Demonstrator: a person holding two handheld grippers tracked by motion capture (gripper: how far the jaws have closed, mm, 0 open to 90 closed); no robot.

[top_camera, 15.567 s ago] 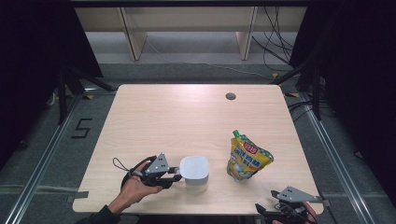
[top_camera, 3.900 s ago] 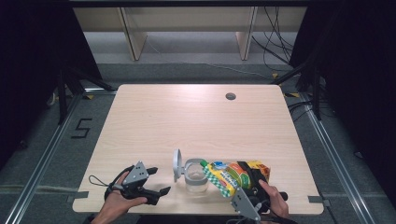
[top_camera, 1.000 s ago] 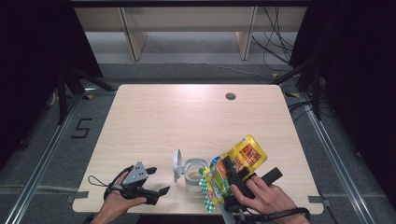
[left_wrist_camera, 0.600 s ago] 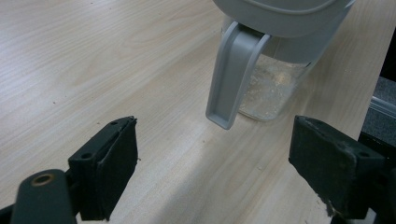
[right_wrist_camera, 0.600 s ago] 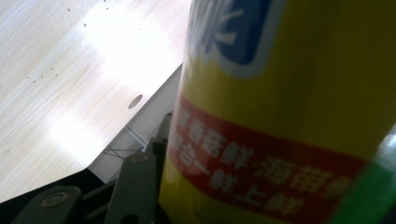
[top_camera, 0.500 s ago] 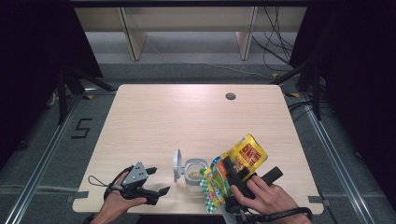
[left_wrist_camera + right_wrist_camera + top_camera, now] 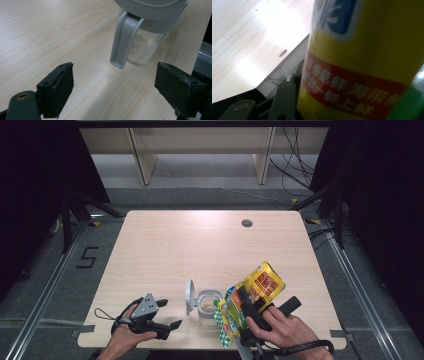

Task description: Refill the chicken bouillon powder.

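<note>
Your right gripper (image 7: 246,309) pinches the yellow snack bag (image 7: 250,296), tipped with its mouth over the clear jar (image 7: 208,304) at the table's (image 7: 200,245) six o'clock edge. The jar's grey lid (image 7: 189,296) stands flipped open at its nine o'clock. Your left gripper (image 7: 167,315) rests at the jar's eight o'clock, jaws spread, touching nothing.

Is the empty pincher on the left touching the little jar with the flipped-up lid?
Apart. In the left gripper view, the left gripper has open jaws with bare table between them, and the jar stands beyond their tips.
</note>
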